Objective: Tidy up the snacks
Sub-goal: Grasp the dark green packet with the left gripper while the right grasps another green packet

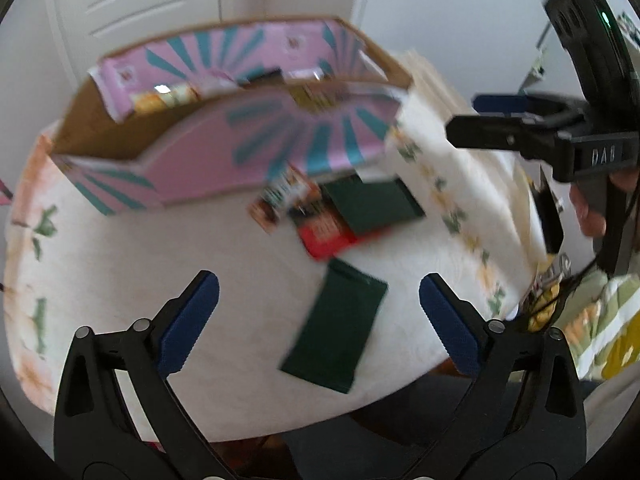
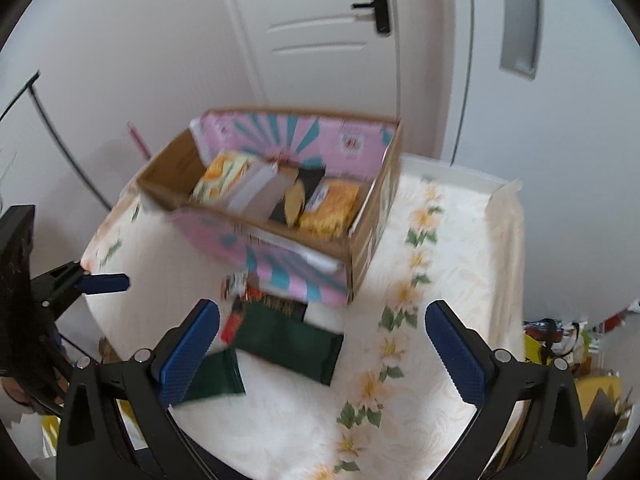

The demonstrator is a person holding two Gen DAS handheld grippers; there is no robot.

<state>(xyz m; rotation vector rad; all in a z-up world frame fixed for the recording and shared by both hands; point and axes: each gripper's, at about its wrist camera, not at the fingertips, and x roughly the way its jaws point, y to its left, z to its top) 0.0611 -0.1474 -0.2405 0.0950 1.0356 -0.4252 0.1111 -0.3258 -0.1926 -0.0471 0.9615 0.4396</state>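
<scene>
Floral tablecloth [image 2: 452, 248], snack box [image 2: 372, 236], green packets [image 1: 340, 332], left gripper [image 1: 319, 320] wide, right gripper [image 2: 322, 344] wide

Pink-and-teal striped box [image 2: 304, 136]; dark green packets [image 1: 338, 326]; floral white tablecloth [image 2: 448, 264].

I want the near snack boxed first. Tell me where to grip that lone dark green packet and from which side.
The dark green packet lies flat on the tablecloth, apart from the pile, between the open left gripper fingers. Probably best to come from above and pinch across its narrow width near the middle, as the long edges are free.
</scene>
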